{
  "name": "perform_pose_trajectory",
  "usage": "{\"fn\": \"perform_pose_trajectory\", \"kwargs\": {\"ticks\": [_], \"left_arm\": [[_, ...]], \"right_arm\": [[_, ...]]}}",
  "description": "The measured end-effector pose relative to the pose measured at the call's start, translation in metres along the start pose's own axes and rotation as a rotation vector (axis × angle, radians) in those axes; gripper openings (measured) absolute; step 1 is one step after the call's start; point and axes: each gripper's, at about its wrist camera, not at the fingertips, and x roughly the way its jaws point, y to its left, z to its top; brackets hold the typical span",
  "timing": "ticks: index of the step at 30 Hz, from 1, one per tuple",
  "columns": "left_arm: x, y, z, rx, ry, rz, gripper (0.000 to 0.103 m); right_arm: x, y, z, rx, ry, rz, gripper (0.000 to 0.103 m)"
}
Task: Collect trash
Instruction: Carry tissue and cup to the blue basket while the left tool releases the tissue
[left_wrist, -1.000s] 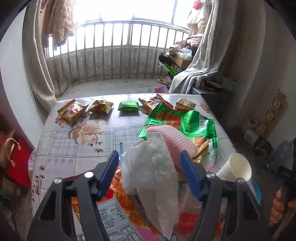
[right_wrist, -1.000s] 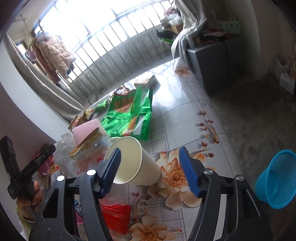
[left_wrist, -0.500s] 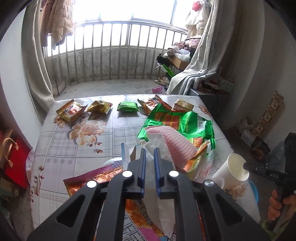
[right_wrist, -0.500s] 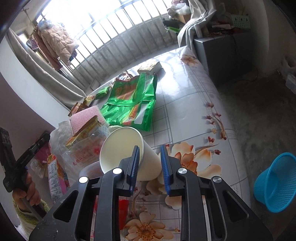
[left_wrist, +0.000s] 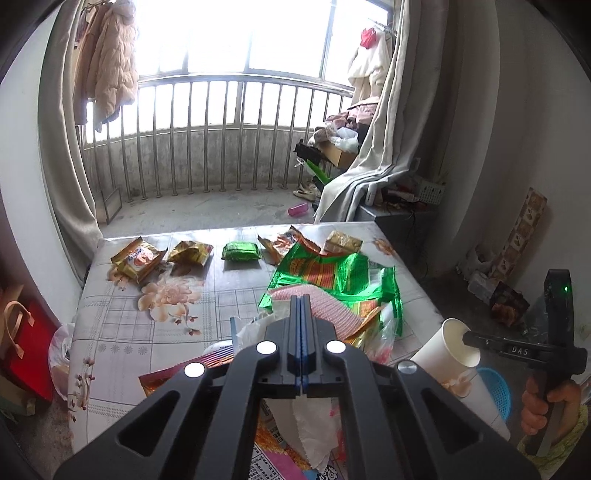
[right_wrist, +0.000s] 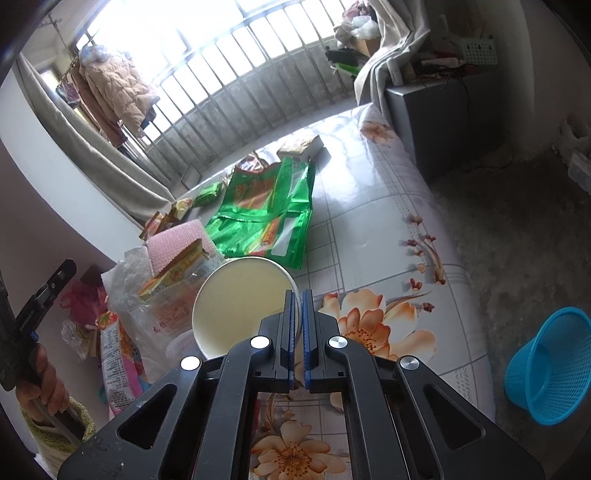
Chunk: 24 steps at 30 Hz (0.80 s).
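- Left gripper (left_wrist: 300, 301): fingers pressed together on a white tissue (left_wrist: 314, 428). The tissue hangs below the fingers, over a printed wrapper (left_wrist: 269, 454) at the near edge of the table (left_wrist: 122, 325).
- Right gripper (right_wrist: 298, 295): fingers pinch the rim of the paper cup (right_wrist: 240, 299). One finger sits inside the mouth, the other outside the wall. A narrow gap shows between the blue pads.
- Cup: tilted, mouth facing the right wrist camera, at the near right edge of the table. In the left wrist view the cup (left_wrist: 448, 349) is on the dark tip of the right gripper (left_wrist: 471, 338).
- Green bag (left_wrist: 332, 273): lies flat on the table, beyond the cup.
- Pink mesh pad (left_wrist: 328, 306): rests on loose wrappers just left of the cup, partly over the green bag.
- Clear bag (right_wrist: 162, 299): touches the cup on its left side.
- Small packets (left_wrist: 138, 258): in a row along the far table edge, well apart from the cup.
- Blue basket (right_wrist: 550, 363): on the floor, tipped on its side, right of the table and apart from the cup.
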Motion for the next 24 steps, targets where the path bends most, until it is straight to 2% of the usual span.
{"fn": "perform_pose_trajectory", "kwargs": {"ticks": [4, 6, 8, 9, 11, 14, 17, 22, 24], "left_arm": [[0.003, 0.005, -0.001, -0.037, 0.064, -0.028, 0.000], [0.009, 0.004, -0.007, -0.045, 0.116, -0.047, 0.004], [0.018, 0.001, -0.014, -0.038, 0.159, -0.051, 0.024], [0.022, 0.000, -0.016, -0.035, 0.170, -0.044, 0.028], [0.028, 0.000, -0.017, -0.035, 0.176, -0.019, 0.044], [0.031, 0.007, -0.015, -0.054, 0.139, 0.050, 0.057], [0.040, 0.016, -0.012, -0.049, 0.136, 0.099, 0.060], [0.065, 0.033, -0.014, -0.113, 0.220, 0.076, 0.060], [0.066, 0.036, -0.015, -0.139, 0.222, 0.069, 0.052]], "right_arm": [[-0.014, 0.004, -0.002, -0.022, -0.038, -0.018, 0.002], [-0.019, 0.006, -0.005, -0.035, -0.046, -0.031, 0.002], [-0.020, 0.006, -0.008, -0.045, -0.046, -0.040, 0.002], [-0.020, 0.006, -0.010, -0.048, -0.044, -0.043, 0.002], [-0.020, 0.005, -0.012, -0.048, -0.042, -0.046, 0.002], [-0.021, 0.002, -0.013, -0.043, -0.043, -0.047, 0.002], [-0.019, -0.002, -0.013, -0.033, -0.040, -0.039, 0.002], [-0.015, -0.003, -0.012, -0.024, -0.038, -0.019, 0.002], [-0.013, -0.004, -0.013, -0.018, -0.036, -0.013, 0.002]]}}
